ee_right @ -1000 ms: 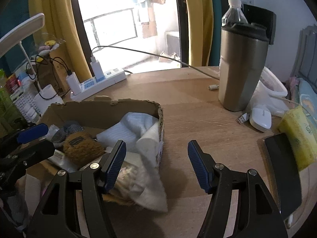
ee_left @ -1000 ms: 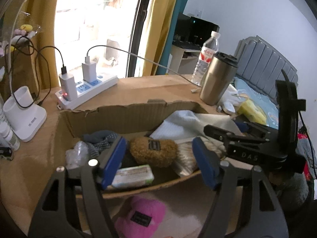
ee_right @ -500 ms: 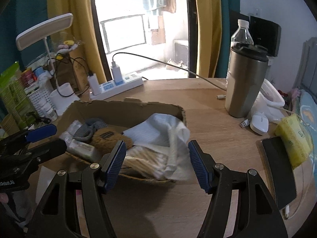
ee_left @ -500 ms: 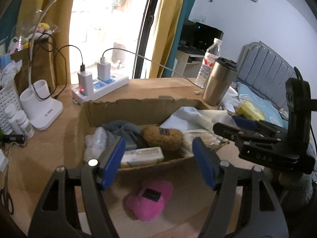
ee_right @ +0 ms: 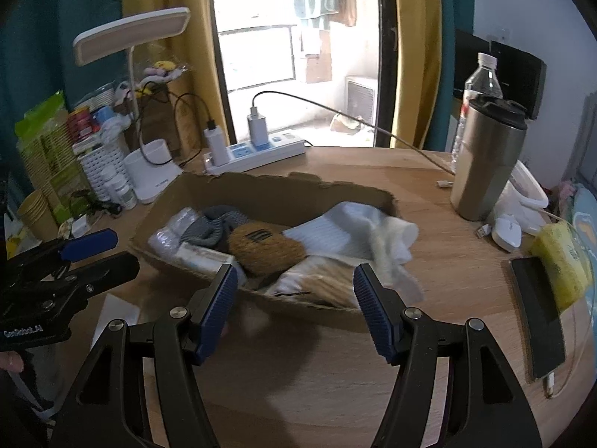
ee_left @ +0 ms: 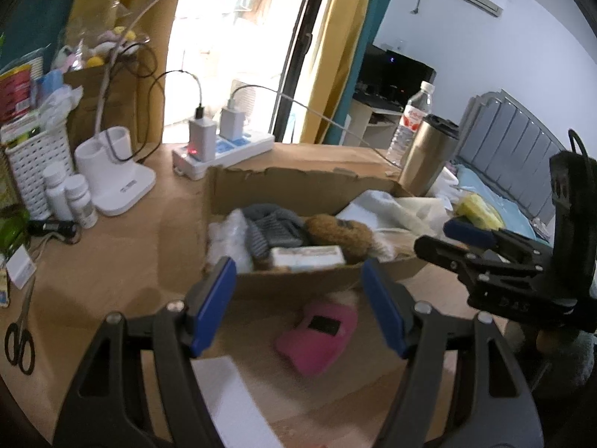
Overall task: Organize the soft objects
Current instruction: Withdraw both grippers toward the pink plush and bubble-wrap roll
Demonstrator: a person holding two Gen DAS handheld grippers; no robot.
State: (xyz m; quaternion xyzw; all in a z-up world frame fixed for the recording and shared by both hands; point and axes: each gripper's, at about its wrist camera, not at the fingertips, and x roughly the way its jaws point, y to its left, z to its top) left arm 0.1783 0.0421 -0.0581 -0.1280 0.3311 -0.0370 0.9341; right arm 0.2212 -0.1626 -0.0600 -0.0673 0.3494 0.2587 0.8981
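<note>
left hand-held gripper [ee_left: 298, 300]: open, empty | pink plush [ee_left: 317, 338]: on table [ee_left: 112, 261] before cardboard box [ee_left: 298, 186]

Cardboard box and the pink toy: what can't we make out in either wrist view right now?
- Box bottom, both views: buried under socks, the brown toy and wrappers.
- Pink toy, left wrist view: blurred; its black label is unreadable. Right wrist view: it doesn't show at all.
- White sheet, left wrist view: cut off by the bottom edge and the left gripper.
</note>
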